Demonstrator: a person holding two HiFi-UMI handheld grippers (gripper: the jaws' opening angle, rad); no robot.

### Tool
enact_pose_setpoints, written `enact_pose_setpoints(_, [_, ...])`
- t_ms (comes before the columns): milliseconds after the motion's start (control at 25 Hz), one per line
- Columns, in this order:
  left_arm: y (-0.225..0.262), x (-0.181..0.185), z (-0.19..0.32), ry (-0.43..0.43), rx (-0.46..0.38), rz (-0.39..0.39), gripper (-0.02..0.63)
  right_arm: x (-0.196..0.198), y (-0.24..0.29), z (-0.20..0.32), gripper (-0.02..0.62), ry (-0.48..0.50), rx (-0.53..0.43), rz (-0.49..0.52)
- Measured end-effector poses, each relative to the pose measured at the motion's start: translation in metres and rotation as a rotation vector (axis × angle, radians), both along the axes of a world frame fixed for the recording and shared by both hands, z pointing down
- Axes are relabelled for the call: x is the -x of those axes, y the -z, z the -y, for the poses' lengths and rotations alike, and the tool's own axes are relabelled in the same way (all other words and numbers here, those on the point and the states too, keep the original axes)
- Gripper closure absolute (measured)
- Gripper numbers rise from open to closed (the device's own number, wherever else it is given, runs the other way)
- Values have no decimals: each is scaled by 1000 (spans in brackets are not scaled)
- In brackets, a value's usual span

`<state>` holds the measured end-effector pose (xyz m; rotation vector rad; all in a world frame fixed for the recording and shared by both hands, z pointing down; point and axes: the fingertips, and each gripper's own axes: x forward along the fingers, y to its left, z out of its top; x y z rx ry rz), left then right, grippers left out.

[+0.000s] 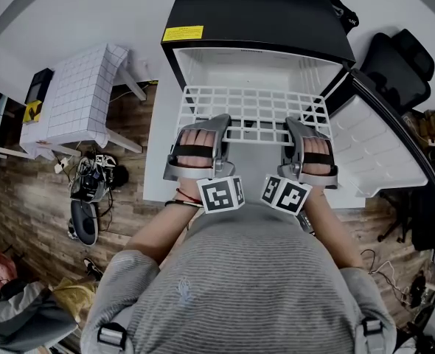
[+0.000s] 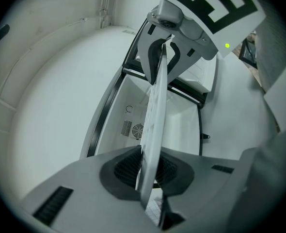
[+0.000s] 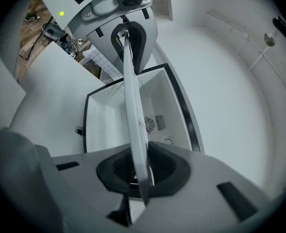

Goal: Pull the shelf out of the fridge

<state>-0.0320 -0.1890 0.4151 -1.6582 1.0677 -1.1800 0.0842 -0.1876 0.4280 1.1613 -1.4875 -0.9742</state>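
A white wire shelf [image 1: 254, 109] sticks partway out of the open black fridge [image 1: 254, 13], held level above the floor. My left gripper [image 1: 223, 126] is shut on the shelf's front edge left of centre, and my right gripper [image 1: 294, 129] is shut on the same edge right of centre. In the left gripper view the shelf [image 2: 151, 120] runs edge-on between the dark pads of the left gripper [image 2: 150, 178], with the right gripper [image 2: 174, 38] clamped farther along. The right gripper view mirrors this: the shelf [image 3: 133, 115] lies in the right gripper [image 3: 138, 171], and the left gripper [image 3: 128, 30] is beyond it.
The fridge door [image 1: 372, 146] stands open to the right. A white tiled table [image 1: 77, 94] stands at the left, with shoes and cables [image 1: 88, 190] on the wooden floor beside it. A black chair [image 1: 398, 68] is behind the door.
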Motion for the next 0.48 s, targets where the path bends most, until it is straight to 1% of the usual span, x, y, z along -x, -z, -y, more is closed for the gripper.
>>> enact_pose_setpoints(480, [1, -4, 0, 5, -8, 0, 557, -4, 1, 0, 552, 1, -5, 4])
